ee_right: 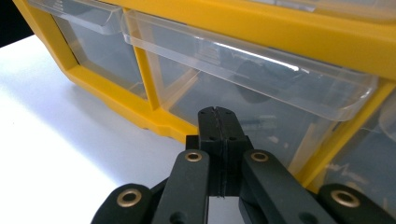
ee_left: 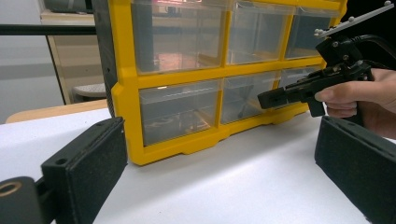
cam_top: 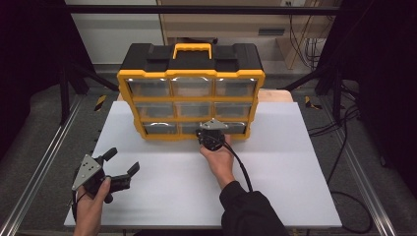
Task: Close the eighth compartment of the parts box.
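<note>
White tabletop (cam_top: 275,162) fills the middle of a dim room (black frame rails and cables at the edges). On its far half stands the yellow drawer organizer (cam_top: 191,93). Right gripper (ee_right: 218,122), jaws pressed together, noses at its bottom-middle drawer (ee_right: 261,100); left gripper (cam_top: 123,164) hovers spread, well apart.

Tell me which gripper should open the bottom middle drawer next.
Right, probably. The right gripper, jaws shut, sits at the bottom middle drawer of the organizer; the left gripper hangs open, well off.

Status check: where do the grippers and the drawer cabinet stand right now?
Right hand-held gripper shut, empty, at bottom middle drawer. Left hand-held gripper open, idle over table. Nothing blocking.
</note>
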`<action>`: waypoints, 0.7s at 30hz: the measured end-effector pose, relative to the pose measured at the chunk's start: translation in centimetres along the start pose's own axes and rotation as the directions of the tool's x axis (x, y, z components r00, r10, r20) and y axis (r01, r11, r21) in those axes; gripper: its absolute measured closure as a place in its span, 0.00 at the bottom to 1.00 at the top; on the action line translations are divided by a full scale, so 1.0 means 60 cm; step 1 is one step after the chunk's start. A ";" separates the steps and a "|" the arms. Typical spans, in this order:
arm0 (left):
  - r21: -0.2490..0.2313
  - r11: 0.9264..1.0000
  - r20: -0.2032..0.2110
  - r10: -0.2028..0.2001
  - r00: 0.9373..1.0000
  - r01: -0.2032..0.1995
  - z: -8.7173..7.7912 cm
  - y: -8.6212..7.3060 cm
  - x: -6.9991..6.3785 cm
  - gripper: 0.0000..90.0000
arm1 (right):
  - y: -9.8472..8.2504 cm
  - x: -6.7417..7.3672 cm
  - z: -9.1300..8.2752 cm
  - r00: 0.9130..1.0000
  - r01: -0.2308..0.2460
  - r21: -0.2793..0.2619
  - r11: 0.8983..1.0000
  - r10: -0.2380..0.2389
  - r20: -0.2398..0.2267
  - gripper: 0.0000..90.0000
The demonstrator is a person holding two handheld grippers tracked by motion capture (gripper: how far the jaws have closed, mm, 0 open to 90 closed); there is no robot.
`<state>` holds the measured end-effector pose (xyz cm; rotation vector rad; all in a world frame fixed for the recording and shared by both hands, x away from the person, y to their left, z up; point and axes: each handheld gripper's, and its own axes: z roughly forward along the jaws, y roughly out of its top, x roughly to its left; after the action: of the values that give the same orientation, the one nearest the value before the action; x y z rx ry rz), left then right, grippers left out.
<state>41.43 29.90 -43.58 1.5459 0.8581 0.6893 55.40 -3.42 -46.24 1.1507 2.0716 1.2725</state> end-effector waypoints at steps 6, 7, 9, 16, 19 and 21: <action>0.000 1.000 0.000 0.001 1.000 -0.001 0.000 0.000 0.000 0.03 | 0.003 0.000 -0.009 1.000 0.008 0.000 1.000 -0.008 -0.006 1.00; 0.000 1.000 0.000 0.002 1.000 -0.002 0.000 0.000 0.000 0.03 | 0.003 0.000 -0.011 1.000 0.012 -0.002 1.000 -0.012 -0.006 1.00; 0.001 1.000 0.000 0.003 1.000 -0.003 0.000 0.000 0.000 0.03 | 0.003 0.001 -0.014 1.000 0.017 -0.003 1.000 -0.017 -0.009 1.00; 0.002 1.000 -0.001 0.006 1.000 -0.006 0.000 0.000 0.000 0.03 | 0.001 0.002 -0.024 1.000 0.022 -0.005 1.000 -0.022 -0.018 1.00; 0.004 1.000 -0.002 0.007 1.000 -0.007 0.000 0.000 0.000 0.03 | -0.001 0.000 -0.027 1.000 0.026 -0.006 1.000 -0.027 -0.015 1.00; 0.004 1.000 -0.002 0.008 1.000 -0.008 0.000 0.000 0.000 0.03 | -0.001 0.000 -0.029 1.000 0.027 -0.007 1.000 -0.027 -0.015 1.00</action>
<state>41.41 29.88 -43.55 1.5533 0.8561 0.6952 54.11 -4.35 -45.48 1.1101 2.0847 1.2786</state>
